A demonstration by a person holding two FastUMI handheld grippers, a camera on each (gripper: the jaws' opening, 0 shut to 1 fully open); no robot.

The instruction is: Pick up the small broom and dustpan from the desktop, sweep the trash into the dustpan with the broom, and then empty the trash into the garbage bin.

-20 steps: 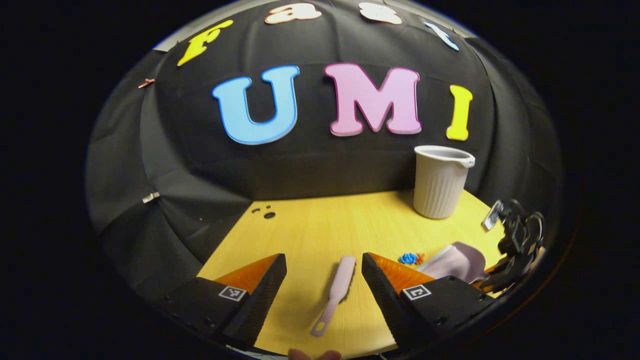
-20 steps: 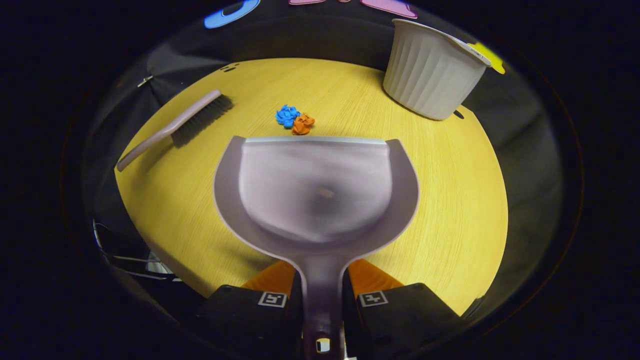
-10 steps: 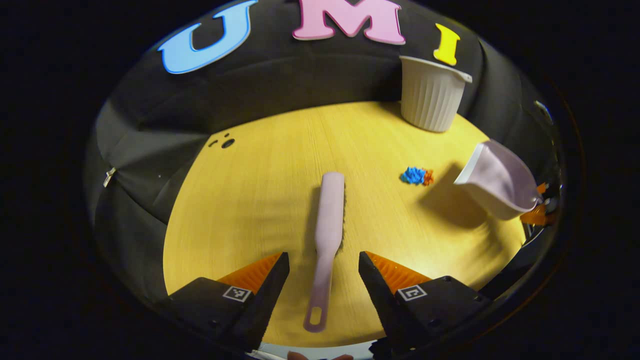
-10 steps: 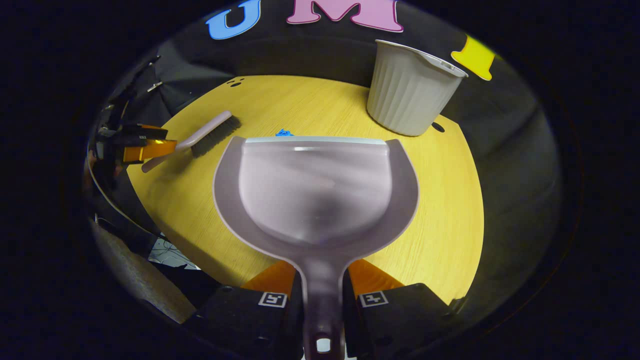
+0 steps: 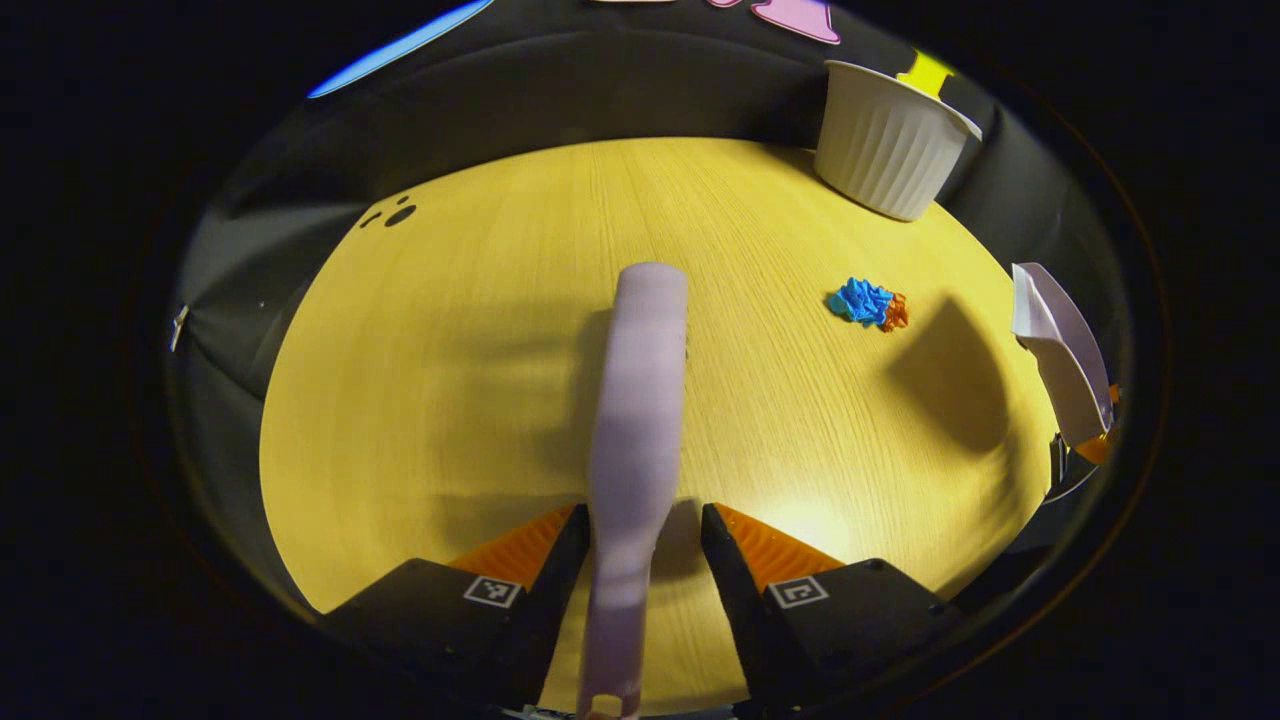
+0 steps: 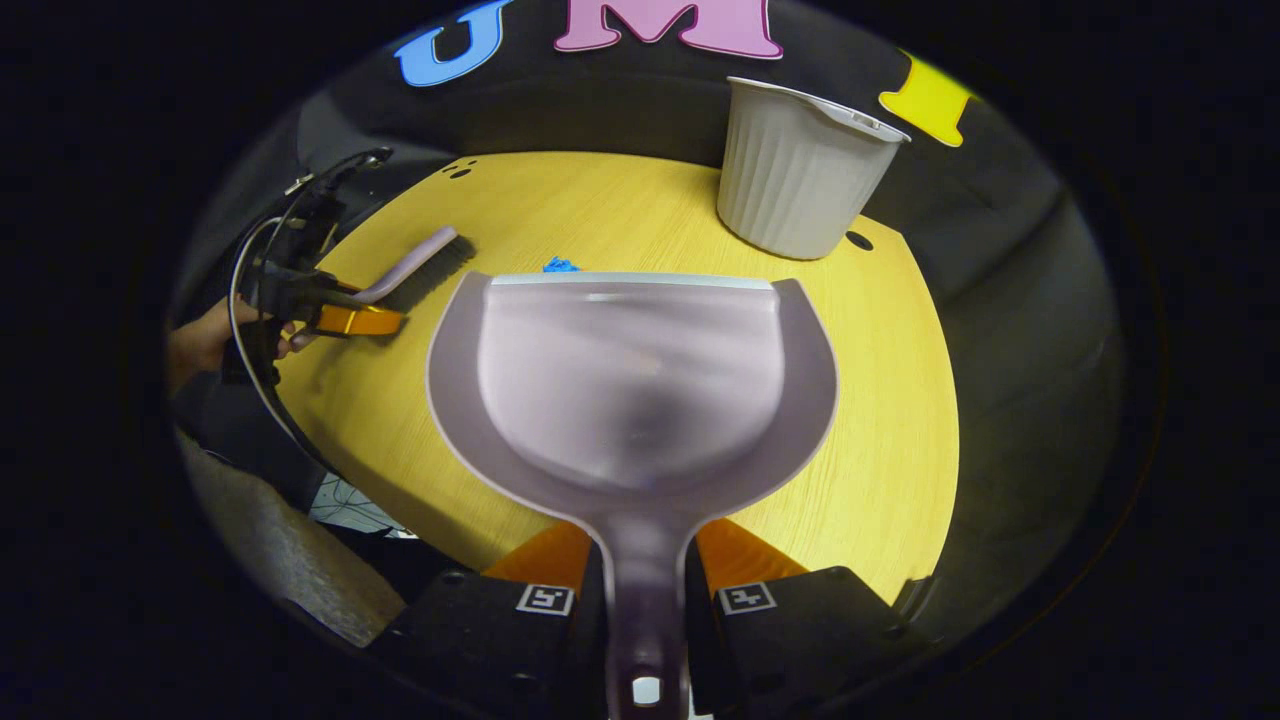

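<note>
Strong light from above is brightening the yellow desktop [image 5: 480, 400] while the surrounding cloth is sinking into near darkness, and a glare patch is shining on the wood just ahead of the left gripper [image 5: 635, 535]. Soft dark shadows are lying beside the broom [image 5: 640, 400] and under the raised dustpan [image 5: 1060, 345]. The fisheye lenses are bowing the table's edges, and the dustpan's handle, close to the lens in the right gripper view, is looking blurred.

Dark holes [image 5: 400, 214] in the wooden tabletop [image 5: 480, 380]
</note>
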